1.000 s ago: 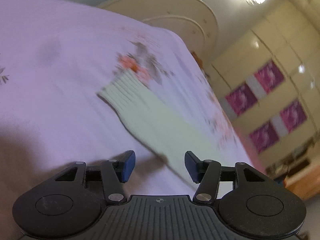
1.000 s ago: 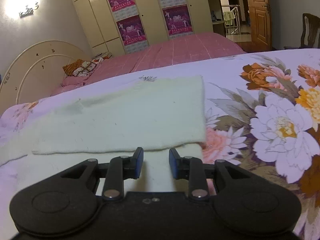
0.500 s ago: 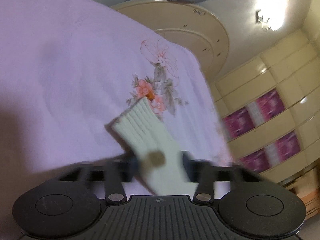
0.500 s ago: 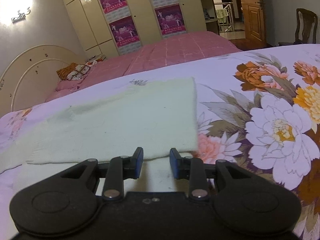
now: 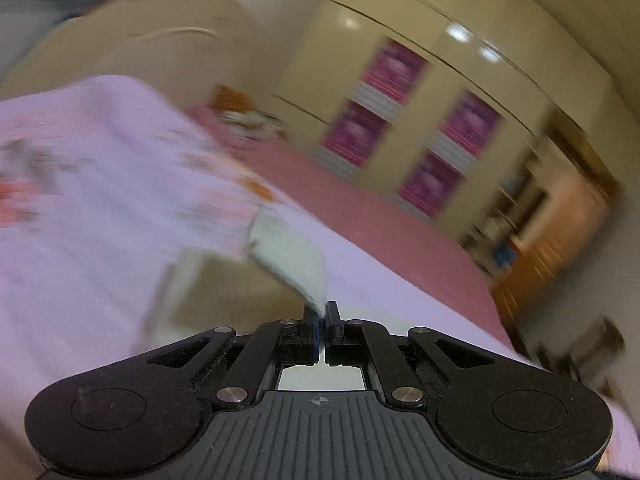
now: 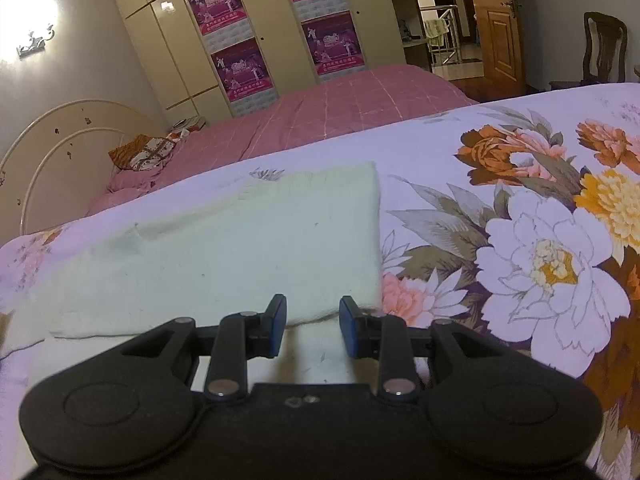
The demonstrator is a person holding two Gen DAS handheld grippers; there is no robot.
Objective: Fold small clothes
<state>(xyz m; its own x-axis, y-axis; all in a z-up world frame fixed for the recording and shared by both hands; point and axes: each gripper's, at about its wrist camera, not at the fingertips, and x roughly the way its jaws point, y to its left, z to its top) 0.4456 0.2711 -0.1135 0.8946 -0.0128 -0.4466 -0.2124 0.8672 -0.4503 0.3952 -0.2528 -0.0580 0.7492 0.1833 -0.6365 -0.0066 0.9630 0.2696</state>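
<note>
1. The left gripper (image 5: 322, 316) has its fingers pinched together on a strip of the pale green garment (image 5: 292, 254), which rises away from the fingertips and hangs lifted above the bed (image 5: 100, 208).
2. The left wrist view is smeared by motion blur. The sheet's flower print shows only as streaks, and it is hard to tell which part of the garment is held.
3. Under the lifted strip lies a pale patch, probably more of the same cloth, but its edges are lost in the blur.
4. The right gripper (image 6: 313, 326) has its fingers partly apart, with nothing pressed between them. They hover over the near edge of the garment (image 6: 240, 248).
5. In the right wrist view the garment lies flat on the bed (image 6: 440, 152), left of the big flower print (image 6: 548, 264). A folded upper layer lies over a lower layer that shows near the gripper.
6. The gripper body hides the garment's nearest part, and its left end runs out of the picture.
7. Whether the right fingertips touch the cloth or sit just above it cannot be told.
8. Behind is a second bed with a pink cover (image 6: 340, 108), half hidden by the first, and a wardrobe (image 6: 256, 32) with purple posters.
</note>
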